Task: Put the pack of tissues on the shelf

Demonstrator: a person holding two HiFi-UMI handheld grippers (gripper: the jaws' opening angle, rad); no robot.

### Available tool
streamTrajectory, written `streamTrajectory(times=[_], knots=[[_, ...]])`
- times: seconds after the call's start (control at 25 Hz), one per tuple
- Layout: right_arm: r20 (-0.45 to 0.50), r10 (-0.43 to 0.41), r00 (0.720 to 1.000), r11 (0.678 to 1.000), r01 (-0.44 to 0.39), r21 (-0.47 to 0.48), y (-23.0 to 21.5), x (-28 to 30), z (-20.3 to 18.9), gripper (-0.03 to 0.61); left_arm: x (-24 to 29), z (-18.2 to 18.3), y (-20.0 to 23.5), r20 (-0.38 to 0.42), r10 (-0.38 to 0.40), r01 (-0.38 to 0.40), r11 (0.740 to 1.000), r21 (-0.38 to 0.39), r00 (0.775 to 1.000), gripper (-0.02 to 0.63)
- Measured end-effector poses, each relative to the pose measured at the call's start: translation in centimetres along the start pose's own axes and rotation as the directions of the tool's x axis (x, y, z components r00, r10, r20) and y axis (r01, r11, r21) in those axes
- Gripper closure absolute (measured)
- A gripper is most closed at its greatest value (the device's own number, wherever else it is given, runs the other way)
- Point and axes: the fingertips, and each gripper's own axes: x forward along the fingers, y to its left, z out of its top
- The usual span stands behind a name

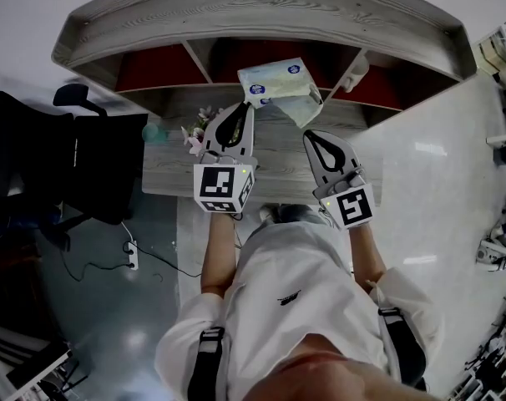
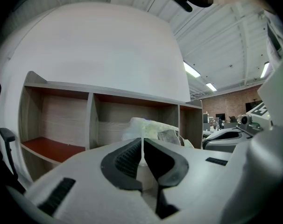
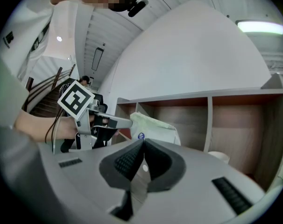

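Note:
The pack of tissues point(image 1: 278, 82) is pale green-white with a blue round mark, and hangs tilted in front of the shelf's middle compartment. My left gripper point(image 1: 250, 104) is shut on the pack's lower left edge; a thin flap of wrapper shows pinched between its jaws in the left gripper view point(image 2: 142, 141), with the pack point(image 2: 148, 127) beyond. My right gripper point(image 1: 313, 134) sits lower right of the pack, apart from it, shut with nothing in it point(image 3: 143, 143). In the right gripper view the pack point(image 3: 155, 127) hangs off the left gripper point(image 3: 125, 122). The wooden shelf point(image 1: 261, 15) has red-floored compartments.
A grey wooden desk point(image 1: 278, 161) lies under both grippers. A small bunch of flowers point(image 1: 199, 128) stands left of the left gripper. A white cup-like object point(image 1: 357, 72) sits in the right compartment. A black office chair point(image 1: 61, 157) stands at left; a power strip point(image 1: 132, 257) lies on the floor.

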Motion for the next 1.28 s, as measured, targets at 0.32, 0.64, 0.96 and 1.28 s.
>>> streamTrajectory(times=[0.32,0.64,0.96,1.28], knots=[[0.005,-0.031,1.000,1.000,0.031,0.002,-2.1,1.6,0.2,0.552,3.3,0.1,1.2,0.001,-0.010,0.010,1.000,-0.013,1.000,0.574],[-0.009,-0.047,0.999,0.999,0.047,0.014,-3.7,3.4,-0.1,0.552,6.6,-1.1,2.5,-0.033,-0.005,0.005,1.000,-0.010,0.999,0.574],[-0.020,-0.040,0.999,0.999,0.040,0.018,-4.6,5.2,-0.7,0.551,9.2,-2.8,3.8,-0.079,0.024,-0.021,0.999,0.041,0.997,0.572],[-0.030,-0.034,0.999,0.999,0.035,0.033,-4.9,6.0,-1.2,0.552,10.0,-3.3,4.8,-0.096,0.053,-0.044,0.995,0.092,0.994,0.571]])
